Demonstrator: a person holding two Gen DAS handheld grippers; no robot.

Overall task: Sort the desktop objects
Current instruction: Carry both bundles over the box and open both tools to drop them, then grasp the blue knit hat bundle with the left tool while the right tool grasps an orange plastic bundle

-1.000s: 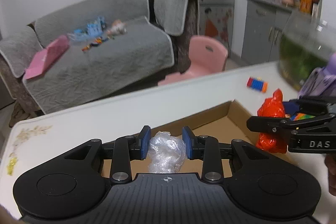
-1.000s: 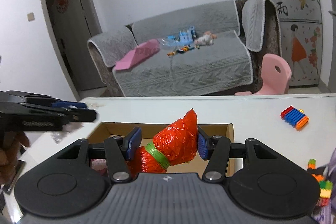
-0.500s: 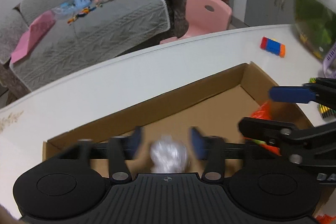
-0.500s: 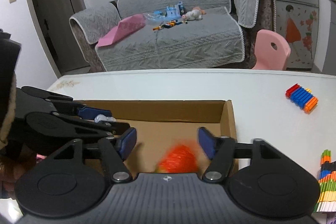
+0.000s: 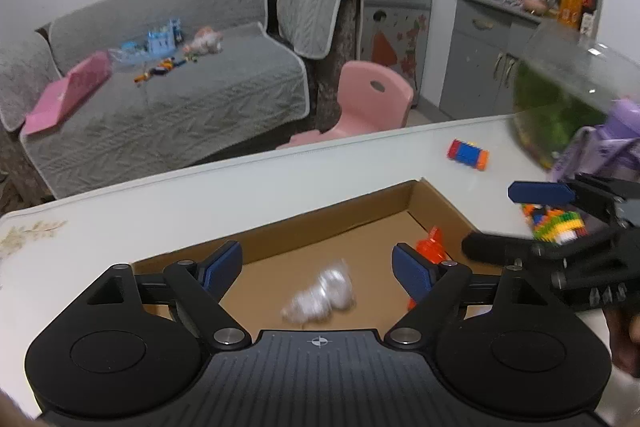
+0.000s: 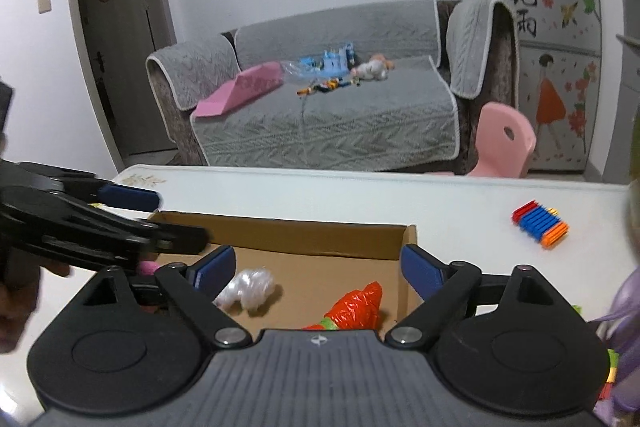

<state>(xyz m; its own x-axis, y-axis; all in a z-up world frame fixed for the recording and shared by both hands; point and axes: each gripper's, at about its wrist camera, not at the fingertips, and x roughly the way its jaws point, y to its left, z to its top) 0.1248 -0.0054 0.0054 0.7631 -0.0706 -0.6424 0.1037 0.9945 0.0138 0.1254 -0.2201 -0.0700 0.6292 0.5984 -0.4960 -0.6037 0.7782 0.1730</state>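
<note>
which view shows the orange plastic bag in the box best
The right wrist view: the crinkled orange plastic bag with its green tie lies in plain sight in the cardboard box. The left wrist view shows only a sliver behind a blue pad.

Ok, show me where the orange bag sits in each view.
Left wrist: orange bag right of centre, in the box, half hidden behind a blue pad.
Right wrist: orange bag low centre, on the box floor.
Shared landmark: white bag, to its left in both.
</note>
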